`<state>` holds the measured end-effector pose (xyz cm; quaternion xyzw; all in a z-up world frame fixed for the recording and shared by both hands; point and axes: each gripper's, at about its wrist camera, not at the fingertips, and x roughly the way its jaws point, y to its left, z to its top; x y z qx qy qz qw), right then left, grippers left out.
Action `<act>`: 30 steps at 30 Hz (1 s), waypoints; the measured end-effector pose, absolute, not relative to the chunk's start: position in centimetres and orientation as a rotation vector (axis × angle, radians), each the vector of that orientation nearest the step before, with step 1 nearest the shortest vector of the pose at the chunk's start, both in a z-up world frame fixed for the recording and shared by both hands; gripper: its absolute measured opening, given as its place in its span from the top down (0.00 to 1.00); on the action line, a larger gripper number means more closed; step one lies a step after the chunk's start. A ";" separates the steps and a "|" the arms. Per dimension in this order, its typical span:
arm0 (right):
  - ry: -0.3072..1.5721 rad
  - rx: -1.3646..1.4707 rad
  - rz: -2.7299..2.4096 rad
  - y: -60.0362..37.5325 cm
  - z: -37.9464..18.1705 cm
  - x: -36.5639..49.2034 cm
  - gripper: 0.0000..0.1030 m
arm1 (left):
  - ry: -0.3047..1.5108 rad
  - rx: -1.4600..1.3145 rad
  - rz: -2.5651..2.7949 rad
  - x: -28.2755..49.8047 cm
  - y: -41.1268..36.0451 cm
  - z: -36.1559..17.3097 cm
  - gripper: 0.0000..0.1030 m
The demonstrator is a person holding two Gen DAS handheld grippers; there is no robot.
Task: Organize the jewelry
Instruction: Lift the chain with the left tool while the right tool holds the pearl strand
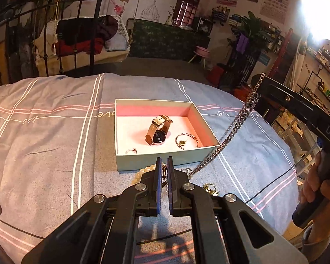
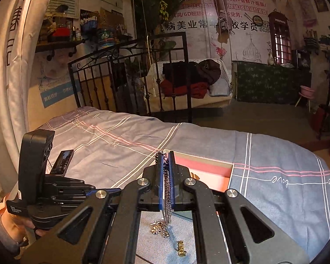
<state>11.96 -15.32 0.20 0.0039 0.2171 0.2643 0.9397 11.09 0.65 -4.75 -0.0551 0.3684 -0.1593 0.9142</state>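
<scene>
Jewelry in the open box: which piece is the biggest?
The strap watch with the round black face, standing mid-box. The gold bangle to its right and the small silver ring at the front-left are smaller.

My left gripper (image 1: 164, 167) hides most of the pearl necklace (image 1: 143, 172); the small ring (image 1: 131, 151) in the box (image 1: 143, 160) is too tiny to make out.

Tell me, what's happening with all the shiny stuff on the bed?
Someone is tidying jewelry into an open box on the bedspread. The right hand-held gripper is shut on a silver chain and lifts it, its lower end trailing down near the box. The left hand-held gripper hovers by a pearl necklace in front of the box. A watch and a gold bangle are already inside.
</scene>
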 end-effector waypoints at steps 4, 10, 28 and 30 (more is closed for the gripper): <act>0.422 -0.002 0.540 -15.5 1.3 11.7 0.95 | 0.722 -0.107 -0.336 11.0 0.6 -3.5 0.96; 0.388 -0.005 0.527 -16.1 2.6 11.4 0.95 | 0.707 -0.094 -0.342 11.1 0.2 -2.6 0.96; 0.341 -0.022 0.514 -16.5 5.3 11.5 0.95 | 0.715 -0.093 -0.343 11.3 0.1 -2.4 0.96; 0.342 -0.027 0.516 -16.3 5.2 11.6 0.95 | 0.714 -0.093 -0.341 11.4 0.1 -2.3 0.96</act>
